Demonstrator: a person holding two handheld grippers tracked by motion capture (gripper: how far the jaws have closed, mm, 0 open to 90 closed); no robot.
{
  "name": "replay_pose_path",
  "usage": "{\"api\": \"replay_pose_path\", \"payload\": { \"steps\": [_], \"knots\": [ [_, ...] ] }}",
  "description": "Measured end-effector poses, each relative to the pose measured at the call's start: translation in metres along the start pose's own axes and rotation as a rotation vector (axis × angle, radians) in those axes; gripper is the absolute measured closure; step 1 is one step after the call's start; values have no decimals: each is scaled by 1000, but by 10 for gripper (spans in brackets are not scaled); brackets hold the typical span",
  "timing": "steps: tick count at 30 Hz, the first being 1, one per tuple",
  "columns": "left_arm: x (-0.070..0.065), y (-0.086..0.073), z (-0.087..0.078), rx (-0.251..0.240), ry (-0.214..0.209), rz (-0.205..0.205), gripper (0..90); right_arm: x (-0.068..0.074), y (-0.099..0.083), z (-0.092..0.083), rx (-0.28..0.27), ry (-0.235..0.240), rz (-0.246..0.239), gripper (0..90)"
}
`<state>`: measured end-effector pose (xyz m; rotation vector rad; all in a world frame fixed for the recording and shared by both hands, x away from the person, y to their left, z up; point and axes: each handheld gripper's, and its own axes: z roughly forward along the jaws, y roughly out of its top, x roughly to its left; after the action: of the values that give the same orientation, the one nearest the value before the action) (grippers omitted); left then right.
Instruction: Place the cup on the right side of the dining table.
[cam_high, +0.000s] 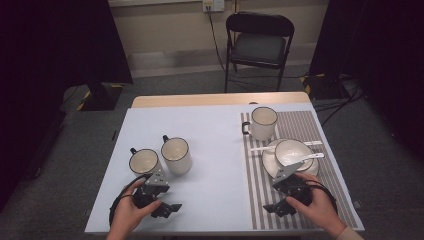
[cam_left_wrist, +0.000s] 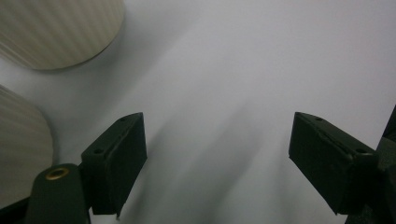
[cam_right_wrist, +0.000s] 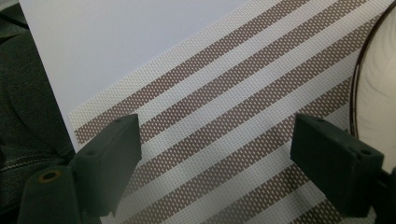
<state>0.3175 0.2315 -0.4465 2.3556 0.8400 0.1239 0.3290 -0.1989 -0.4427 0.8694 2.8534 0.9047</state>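
No readable writing, brand mark or label appears on any item.

The counter (cam_high: 210, 135) carries a pale sheet over most of its top, with a bare wooden strip along the far edge. A striped placemat (cam_high: 320, 131) covers the right part, reaching nearly to the right and near edges.

Left tongs (cam_high: 167, 206): held in the person's left hand (cam_high: 129, 210) near the near edge of the counter, jaws spread wide with nothing between them. In the left gripper view the jaws (cam_left_wrist: 217, 163) hang over bare pale surface, with two ribbed cream mug walls at the upper left.

Right tongs (cam_high: 276, 207): held in the right hand (cam_high: 316, 206) over the near part of the placemat, jaws likewise wide apart and empty. In the right gripper view the tongs (cam_right_wrist: 215, 161) look onto the stripes, with the mat's near-left corner and the counter edge at the left and a dark-rimmed dish edge (cam_right_wrist: 373, 88) at the right.

Two cream mugs, one (cam_high: 143, 161) beside the other (cam_high: 176, 155), stand just beyond the left tongs. A third mug (cam_high: 263, 123) stands on the far part of the mat. Bowl (cam_high: 294, 153) sits on a plate (cam_high: 269, 161) just beyond the right tongs, with white spoons (cam_high: 312, 155) across them.

Open room: the centre of the counter between the two groups is bare. A folding chair (cam_high: 258, 45) stands well beyond the far edge.
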Motion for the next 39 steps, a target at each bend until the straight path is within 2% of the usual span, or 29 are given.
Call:
{"api": "replay_pose_path", "payload": {
  "steps": [29, 39],
  "knots": [
    [14, -13, -7, -9, 4, -23, 188, -3, -15, -7, 11, -4, -15, 156],
    [16, -14, -8, -6, -4, -20, 188, -3, -23, -9, 21, -15, 2, 157]
  ]
}}
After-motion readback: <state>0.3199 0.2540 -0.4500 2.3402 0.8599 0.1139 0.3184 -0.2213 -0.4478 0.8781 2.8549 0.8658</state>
